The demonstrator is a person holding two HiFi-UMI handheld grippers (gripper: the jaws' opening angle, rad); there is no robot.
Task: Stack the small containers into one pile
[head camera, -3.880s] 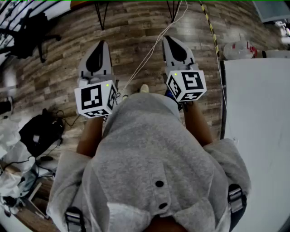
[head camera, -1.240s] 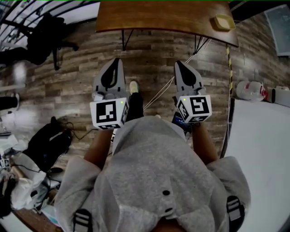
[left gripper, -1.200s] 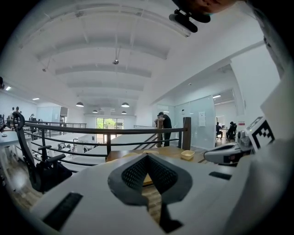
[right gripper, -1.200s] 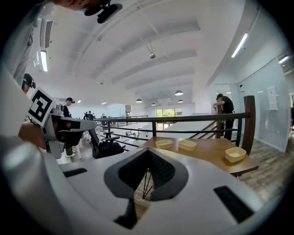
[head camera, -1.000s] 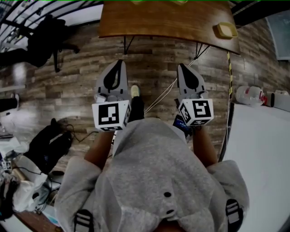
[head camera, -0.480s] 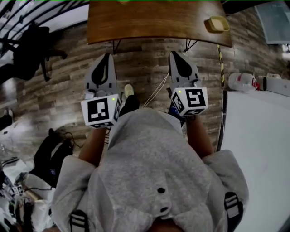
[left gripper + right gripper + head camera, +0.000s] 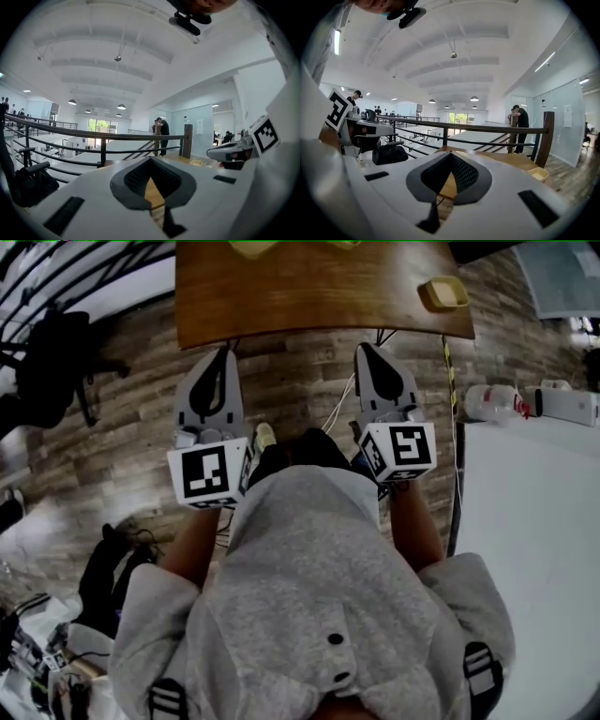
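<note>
Head view, container: one small yellow container (image 7: 443, 292) sits near the right end of the tabletop (image 7: 319, 292), cropped pale shapes (image 7: 253, 247) at the far edge
Left gripper (image 7: 223, 357): jaws pressed together, nothing between them, tips just short of the tabletop
Right gripper (image 7: 367, 352): jaws closed and empty too, container ahead to its right
Why: both held out level, likely for the approach; stacking not begun
</note>
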